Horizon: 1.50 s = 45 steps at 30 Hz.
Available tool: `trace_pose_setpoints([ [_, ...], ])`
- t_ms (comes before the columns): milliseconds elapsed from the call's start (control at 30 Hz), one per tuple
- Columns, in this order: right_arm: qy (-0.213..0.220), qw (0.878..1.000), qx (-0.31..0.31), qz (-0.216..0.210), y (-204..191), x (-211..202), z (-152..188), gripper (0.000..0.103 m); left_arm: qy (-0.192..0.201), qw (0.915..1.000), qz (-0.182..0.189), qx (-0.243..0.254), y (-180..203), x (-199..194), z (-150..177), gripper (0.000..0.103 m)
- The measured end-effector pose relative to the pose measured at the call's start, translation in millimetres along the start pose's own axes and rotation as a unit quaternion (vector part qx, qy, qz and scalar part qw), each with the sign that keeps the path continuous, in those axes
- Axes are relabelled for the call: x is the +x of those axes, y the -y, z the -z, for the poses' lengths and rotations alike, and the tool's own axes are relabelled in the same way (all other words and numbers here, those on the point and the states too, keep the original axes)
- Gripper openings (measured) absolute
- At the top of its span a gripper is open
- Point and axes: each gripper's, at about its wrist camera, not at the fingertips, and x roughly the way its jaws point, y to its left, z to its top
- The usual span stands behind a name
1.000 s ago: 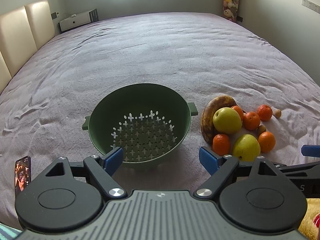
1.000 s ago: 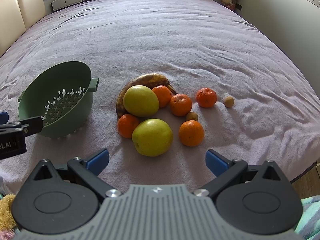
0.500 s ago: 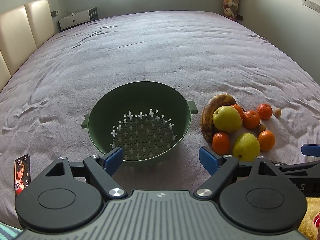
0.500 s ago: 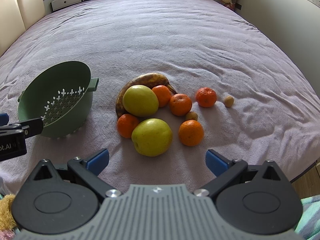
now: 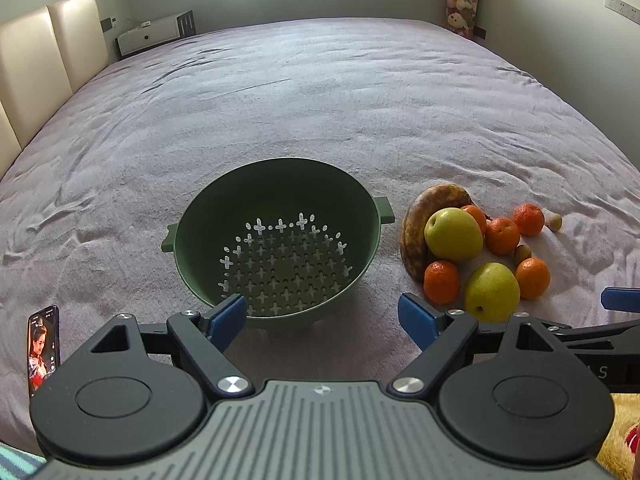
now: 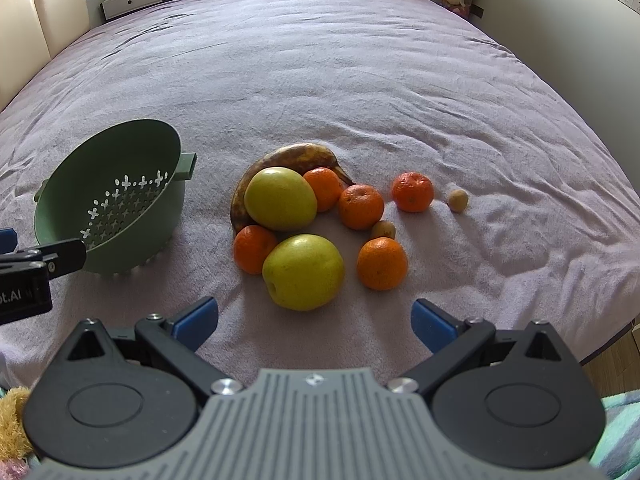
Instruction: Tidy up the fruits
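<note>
An empty green colander [image 5: 276, 236] stands on the purple bedspread, also in the right wrist view [image 6: 108, 196]. To its right lies a fruit pile: a brown banana [image 6: 280, 156], two yellow-green apples [image 6: 304, 272] [image 6: 280, 198], several tangerines [image 6: 382, 262], and two small brown fruits [image 6: 457, 200]. My left gripper [image 5: 322, 318] is open and empty just before the colander. My right gripper [image 6: 314, 320] is open and empty just before the nearer apple.
A phone [image 5: 43, 344] with a lit screen lies on the bed at the left. The bed's right edge [image 6: 616, 332] drops to a wooden floor. A padded headboard [image 5: 36, 64] and white cabinet [image 5: 154, 34] stand far left. Plush toys [image 5: 460, 0] hang at the back.
The left gripper has edged slightly back, so the colander sits a little higher in its view. The right gripper and the fruit have barely moved.
</note>
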Motion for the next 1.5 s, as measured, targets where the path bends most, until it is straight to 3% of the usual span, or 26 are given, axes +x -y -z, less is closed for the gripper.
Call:
trace_pose_setpoints([
  [900, -0.008, 1.000, 0.008, 0.002, 5, 5, 2, 0.099, 0.000, 1.0000, 0.008, 0.001, 0, 0, 1, 0.100],
  [1267, 0.055, 0.998, 0.041, -0.007, 30, 1, 1, 0.099, 0.007, 0.9972, 0.075, 0.002, 4, -5, -2, 0.099],
  [1333, 0.076, 0.996, 0.047, -0.008, 35, 0, 2, 0.099, 0.010, 0.9961, 0.087, 0.009, 8, -5, -2, 0.095],
  [1400, 0.094, 0.994, 0.051, -0.008, 40, -1, 1, 0.099, 0.013, 0.9947, 0.101, 0.014, 13, -4, -1, 0.084],
  [1500, 0.092, 0.993, 0.077, -0.005, 51, 2, -3, 0.098, 0.019, 0.9920, 0.124, 0.017, 20, -1, 0, 0.079],
])
